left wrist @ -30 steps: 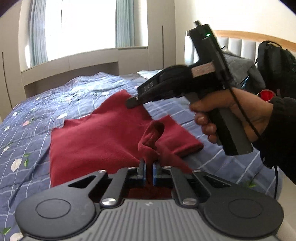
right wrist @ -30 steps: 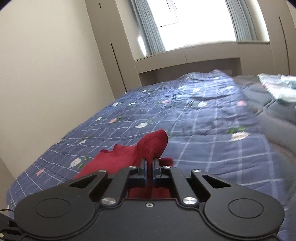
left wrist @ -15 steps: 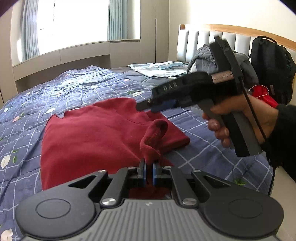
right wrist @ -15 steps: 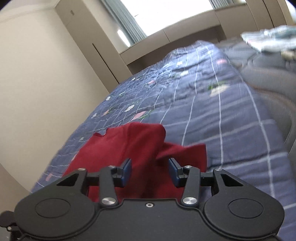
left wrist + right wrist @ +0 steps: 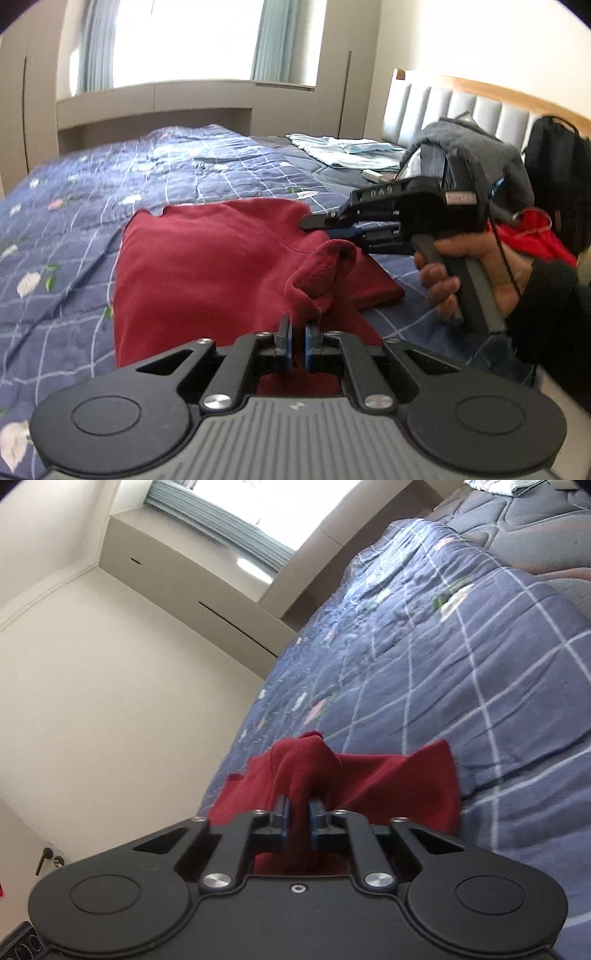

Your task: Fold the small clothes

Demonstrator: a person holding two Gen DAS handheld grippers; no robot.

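since half a second ago the right gripper [image 5: 297, 821] has gone from spread wide to pinched on a ridge of the red garment [image 5: 207, 273]. nearest, the left gripper [image 5: 297, 345] clamps a raised fold, likely to carry it over. beyond, the garment lies flat on the blue quilt [image 5: 184, 170].

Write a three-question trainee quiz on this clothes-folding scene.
1. True or false: the left gripper is shut on a raised fold of the red garment.
2. Which sits by the headboard? A. black backpack B. floor lamp C. guitar
3. Short answer: what does the garment lie on?
Key: 1 true; 2 A; 3 blue quilt.
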